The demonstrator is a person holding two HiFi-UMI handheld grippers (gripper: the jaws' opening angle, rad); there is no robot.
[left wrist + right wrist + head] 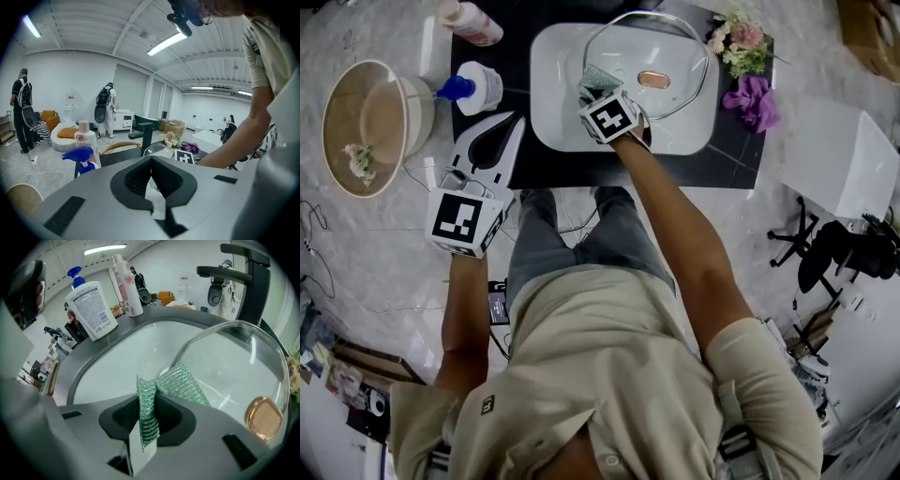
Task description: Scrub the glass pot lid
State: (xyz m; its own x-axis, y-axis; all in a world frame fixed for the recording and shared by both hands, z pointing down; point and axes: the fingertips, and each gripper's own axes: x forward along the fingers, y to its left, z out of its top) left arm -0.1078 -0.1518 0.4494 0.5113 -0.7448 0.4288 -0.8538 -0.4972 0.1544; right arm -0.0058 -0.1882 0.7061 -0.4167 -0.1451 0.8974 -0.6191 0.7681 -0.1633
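The round glass pot lid (pixel 675 52) with its copper-coloured knob (pixel 653 80) lies in the white oval sink basin (pixel 546 94) set in the dark bench (pixel 741 150). The right gripper (pixel 592 86) is at the lid's left edge. Its fingers are clamped on a folded green glittery scrubbing pad (pixel 180 383), whose free end reaches the lid's metal rim. The left gripper (pixel 514 120) hovers over the bench left of the basin, well apart from the lid, its fingers pressed together with nothing between them.
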